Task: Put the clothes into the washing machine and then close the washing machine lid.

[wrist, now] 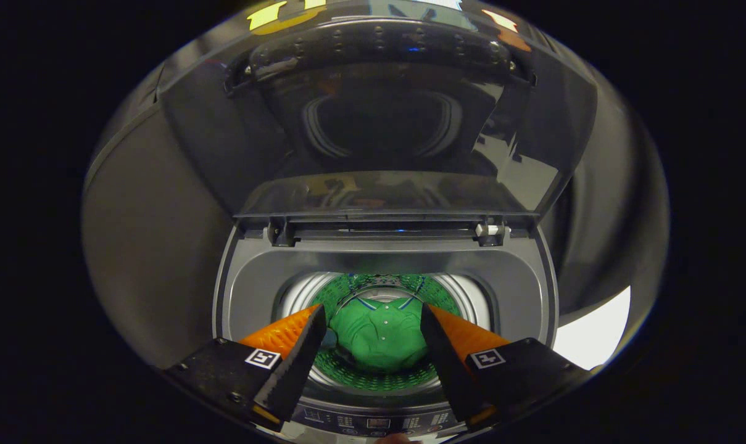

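While the lid (pixel 373 123) stands raised, a green shirt (pixel 379 339) lies in the drum (pixel 465 296) below the spread, empty tool (pixel 373 317).

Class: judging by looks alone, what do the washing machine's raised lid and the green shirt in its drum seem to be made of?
Lid: likely dark glass or glossy plastic; it mirrors the drum opening. Green shirt: soft knit fabric, probably cotton; collar, buttons, folds. It lies below the open gripper.

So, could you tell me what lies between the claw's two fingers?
In the gripper view, the open claw frames the green shirt, lying down in the washing machine drum.
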`<state>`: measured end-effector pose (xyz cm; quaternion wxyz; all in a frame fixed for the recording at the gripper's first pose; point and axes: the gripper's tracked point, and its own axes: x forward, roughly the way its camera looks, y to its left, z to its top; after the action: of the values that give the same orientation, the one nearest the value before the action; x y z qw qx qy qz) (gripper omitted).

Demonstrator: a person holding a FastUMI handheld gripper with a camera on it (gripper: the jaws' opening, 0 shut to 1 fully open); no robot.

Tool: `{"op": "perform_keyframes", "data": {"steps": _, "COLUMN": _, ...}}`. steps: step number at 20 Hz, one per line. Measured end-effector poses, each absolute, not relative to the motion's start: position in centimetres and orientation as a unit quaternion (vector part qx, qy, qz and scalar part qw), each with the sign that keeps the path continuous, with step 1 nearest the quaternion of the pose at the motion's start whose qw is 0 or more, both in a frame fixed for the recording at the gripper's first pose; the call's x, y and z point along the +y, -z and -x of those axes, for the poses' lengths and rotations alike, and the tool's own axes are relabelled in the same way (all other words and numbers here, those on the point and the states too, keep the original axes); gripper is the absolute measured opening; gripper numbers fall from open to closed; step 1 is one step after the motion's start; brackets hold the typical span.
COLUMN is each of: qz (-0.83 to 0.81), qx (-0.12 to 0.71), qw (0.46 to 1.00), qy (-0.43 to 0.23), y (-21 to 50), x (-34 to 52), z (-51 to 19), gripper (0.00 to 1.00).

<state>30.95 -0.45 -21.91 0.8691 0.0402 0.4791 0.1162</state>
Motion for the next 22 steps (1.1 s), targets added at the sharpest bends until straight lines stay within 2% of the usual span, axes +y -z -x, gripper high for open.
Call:
{"op": "perform_keyframes", "data": {"steps": 6, "qz": -0.038, "qx": 0.446, "qw": 0.886, "qy": -0.122, "y": 18.0, "x": -0.9, "z": -30.9, "gripper": 0.96}}
{"op": "perform_keyframes", "data": {"steps": 22, "qz": -0.051, "qx": 0.343, "qw": 0.930, "qy": -0.119, "y": 1.8, "x": -4.1, "z": -31.3, "gripper": 0.96}}
